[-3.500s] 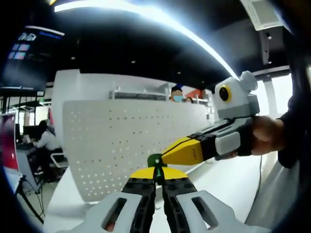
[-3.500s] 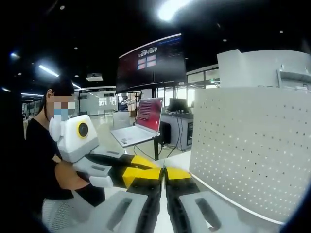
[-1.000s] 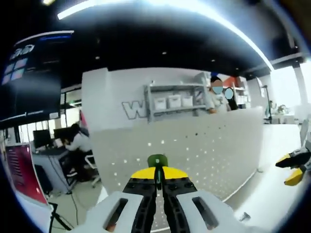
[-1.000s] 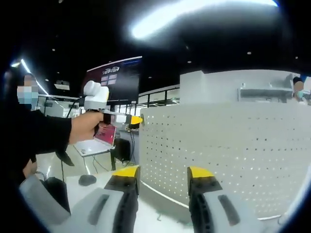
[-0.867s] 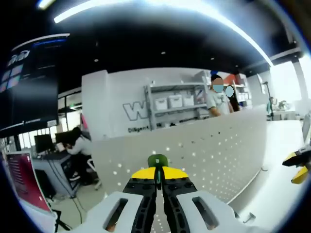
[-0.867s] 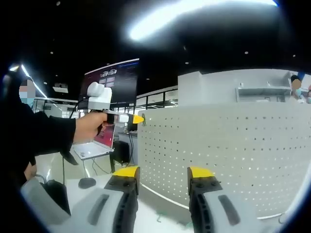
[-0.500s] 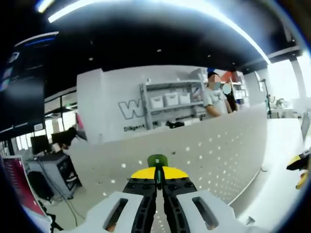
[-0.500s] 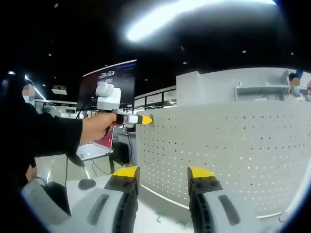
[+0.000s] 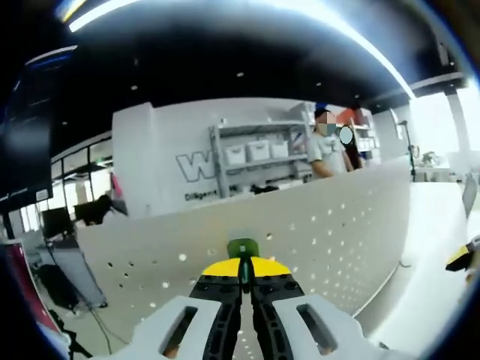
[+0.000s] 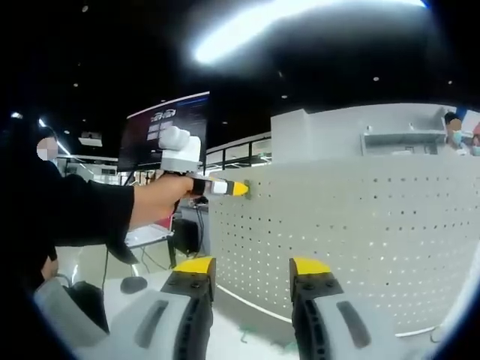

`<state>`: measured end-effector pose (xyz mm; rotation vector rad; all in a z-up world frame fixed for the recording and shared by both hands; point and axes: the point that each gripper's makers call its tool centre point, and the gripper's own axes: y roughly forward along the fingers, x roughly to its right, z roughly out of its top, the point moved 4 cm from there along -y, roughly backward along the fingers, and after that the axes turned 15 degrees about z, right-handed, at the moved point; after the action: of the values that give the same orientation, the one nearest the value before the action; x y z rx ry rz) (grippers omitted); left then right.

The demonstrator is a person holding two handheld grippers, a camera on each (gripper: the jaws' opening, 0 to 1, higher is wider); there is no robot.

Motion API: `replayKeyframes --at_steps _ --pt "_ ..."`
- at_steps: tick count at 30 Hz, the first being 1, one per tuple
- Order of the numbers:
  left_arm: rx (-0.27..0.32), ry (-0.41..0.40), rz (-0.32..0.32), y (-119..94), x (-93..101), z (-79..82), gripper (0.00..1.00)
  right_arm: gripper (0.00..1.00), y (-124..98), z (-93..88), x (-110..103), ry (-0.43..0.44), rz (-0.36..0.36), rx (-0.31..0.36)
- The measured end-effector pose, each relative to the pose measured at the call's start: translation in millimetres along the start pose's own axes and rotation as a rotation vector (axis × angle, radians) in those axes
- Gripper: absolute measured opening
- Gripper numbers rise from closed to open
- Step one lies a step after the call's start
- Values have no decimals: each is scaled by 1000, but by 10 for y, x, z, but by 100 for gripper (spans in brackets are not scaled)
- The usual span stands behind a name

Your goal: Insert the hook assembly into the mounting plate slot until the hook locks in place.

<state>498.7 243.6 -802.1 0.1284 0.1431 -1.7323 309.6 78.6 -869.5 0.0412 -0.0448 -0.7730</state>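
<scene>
Closer to the white perforated metal mounting plate [image 10: 352, 225] now, my left claw [image 9: 241, 271] pinches the green hook [image 9: 242, 248]; right claw [image 10: 246, 264] gapes empty.

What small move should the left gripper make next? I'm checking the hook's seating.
Probably ease the left gripper forward: its shut jaws pinch the green hook right at the white pegboard, near its top edge; whether it has locked can't be told.

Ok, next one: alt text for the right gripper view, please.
The left gripper, held in a person's hand, has its yellow tip at the top left corner of a white pegboard. The right gripper rises from the bottom with its fingers open and nothing between them.
</scene>
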Motion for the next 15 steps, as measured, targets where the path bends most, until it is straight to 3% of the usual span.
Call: replayKeyframes --at_steps 9,15 --pt "10 31 18 24 -7 1 3 37 6 -4 -6 4 5 1" --pt "67 117 103 20 37 -18 3 37 11 -11 -11 14 11 3"
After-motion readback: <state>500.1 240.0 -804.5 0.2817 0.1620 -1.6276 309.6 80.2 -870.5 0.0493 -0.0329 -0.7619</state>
